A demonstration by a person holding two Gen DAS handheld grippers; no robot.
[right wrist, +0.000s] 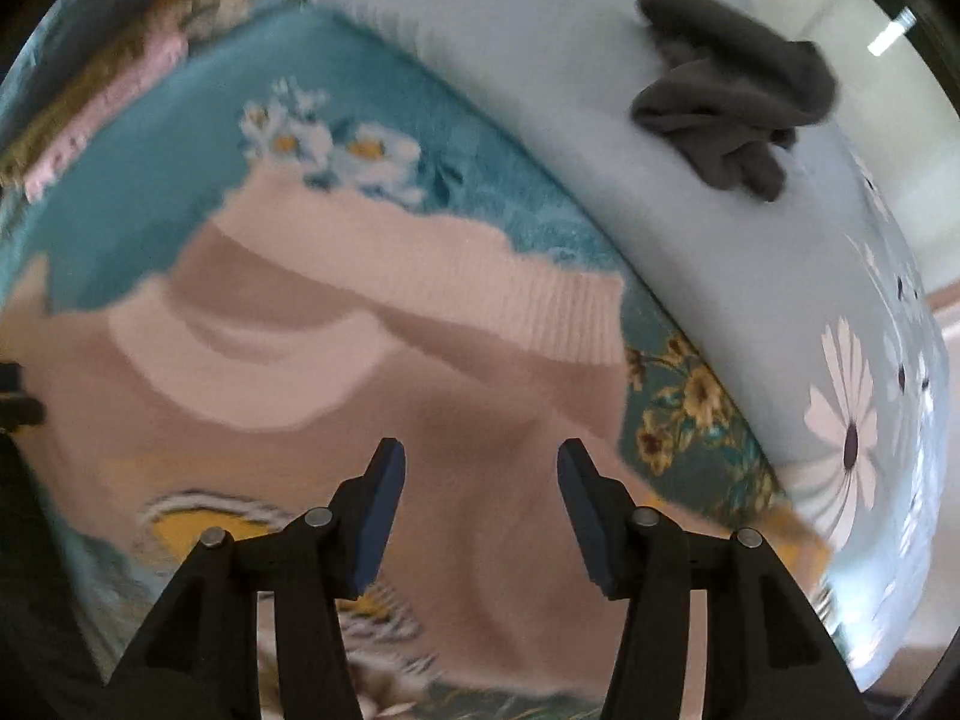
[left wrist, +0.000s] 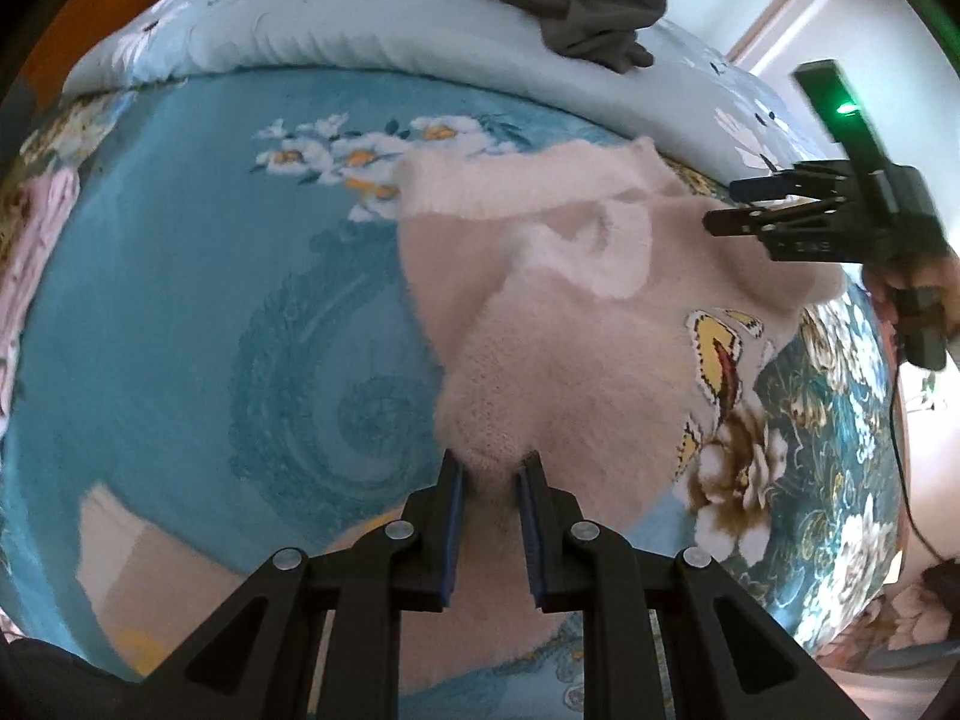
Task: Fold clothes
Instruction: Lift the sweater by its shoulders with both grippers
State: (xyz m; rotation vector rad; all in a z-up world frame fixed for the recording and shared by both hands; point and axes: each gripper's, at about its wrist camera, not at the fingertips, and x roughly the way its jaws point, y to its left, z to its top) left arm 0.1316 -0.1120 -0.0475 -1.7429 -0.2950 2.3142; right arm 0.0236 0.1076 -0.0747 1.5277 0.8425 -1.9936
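Jaws of the left gripper (left wrist: 489, 468) pinch the soft, limp pink sweater (left wrist: 576, 324); the right gripper (right wrist: 480, 462) hovers wide open, empty.

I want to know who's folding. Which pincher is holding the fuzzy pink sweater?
The left gripper: it pinches the pink sweater. The right gripper is open, holding nothing.

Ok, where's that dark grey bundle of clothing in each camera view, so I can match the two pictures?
Left wrist view: the dark grey bundle lies at the top centre, on the pale blue quilt.
Right wrist view: the same bundle sits upper right, again on the quilt.
Shared landmark: the pink sweater spread below it, gripped by the left hand-held gripper.
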